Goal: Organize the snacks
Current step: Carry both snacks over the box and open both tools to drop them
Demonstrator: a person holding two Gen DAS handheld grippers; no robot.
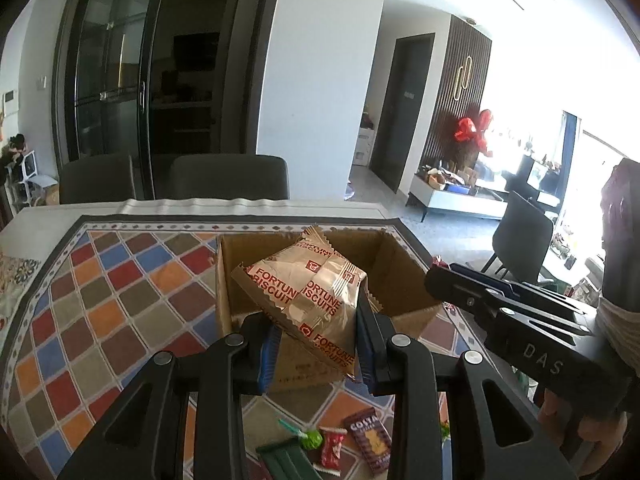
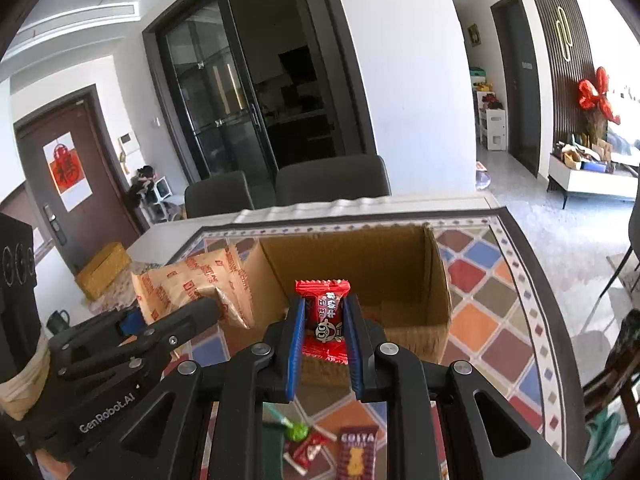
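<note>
My left gripper [image 1: 316, 344] is shut on a gold Fortune Biscuits packet [image 1: 304, 292] and holds it above the near wall of an open cardboard box [image 1: 404, 276]. My right gripper [image 2: 324, 344] is shut on a small red candy [image 2: 323, 316], held over the near edge of the same box [image 2: 432, 280]. The biscuit packet [image 2: 188, 284] and the left gripper [image 2: 176, 316] show at the left of the right wrist view. The right gripper [image 1: 452, 284] shows at the right of the left wrist view.
The box stands on a checked colourful tablecloth [image 1: 120, 300]. Below the grippers lie loose snacks: a brown Costa packet [image 1: 370, 440], a small red packet [image 1: 332, 446], a green lollipop [image 1: 310, 438] and a dark green packet [image 1: 280, 460]. Chairs [image 1: 228, 178] stand behind the table.
</note>
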